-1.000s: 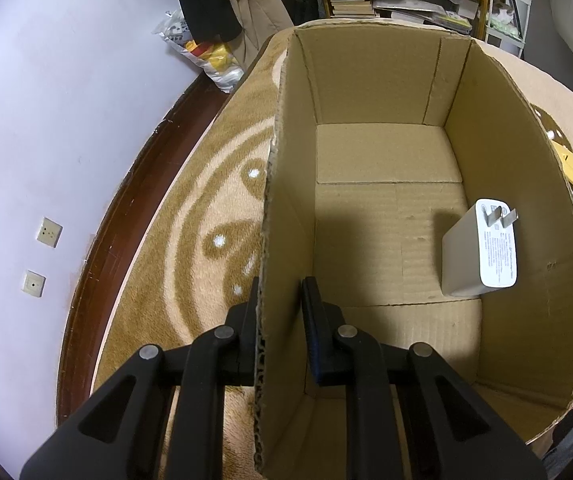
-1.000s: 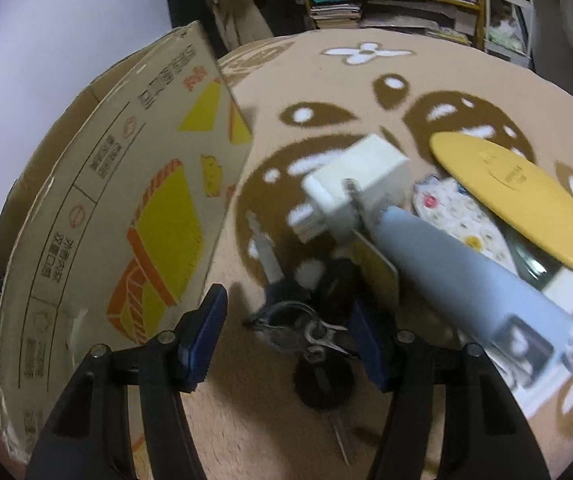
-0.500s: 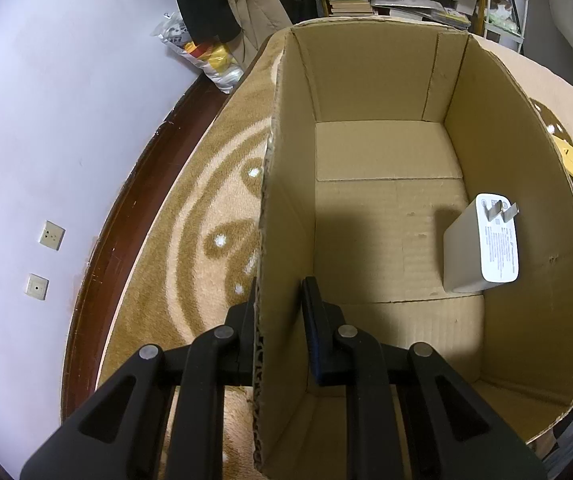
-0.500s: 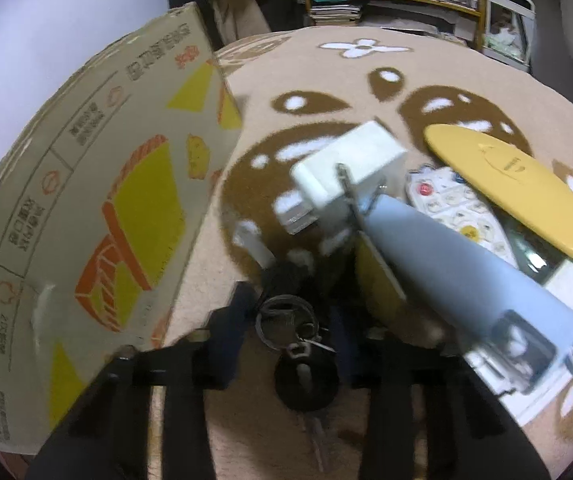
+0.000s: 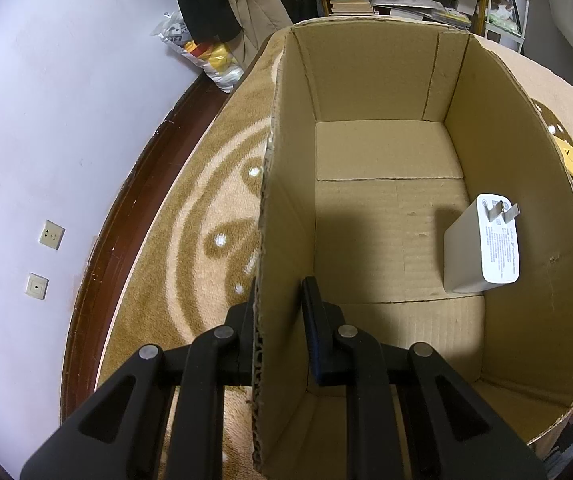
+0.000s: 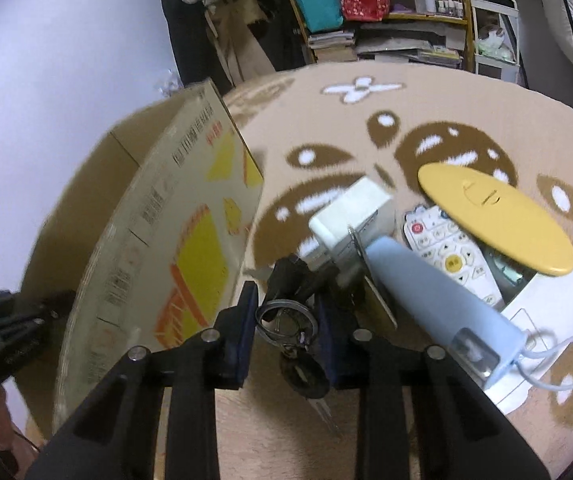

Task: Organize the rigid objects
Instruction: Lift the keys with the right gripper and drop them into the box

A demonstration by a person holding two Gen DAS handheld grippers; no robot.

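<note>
My left gripper (image 5: 280, 320) is shut on the left wall of an open cardboard box (image 5: 286, 200), one finger outside and one inside. A white charger (image 5: 482, 248) lies in the box against the right wall. In the right wrist view my right gripper (image 6: 284, 332) is shut on a bunch of keys (image 6: 286, 320) with metal rings and black fobs, lifted off the carpet. The box's printed outer wall (image 6: 158, 264) stands just to its left. Beside the keys lie a white adapter (image 6: 346, 212) and a pale blue tube-shaped item (image 6: 426, 296).
On the patterned carpet to the right lie a white remote control (image 6: 450, 252), a yellow oval lid (image 6: 494, 216) and a white flat device (image 6: 546, 300). A white wall (image 5: 46, 120) with sockets and a dark skirting board run left of the box. Shelves stand at the back.
My right gripper has closed on the keys and raised them from the carpet; it was open around them before. My left gripper still holds the box wall.
</note>
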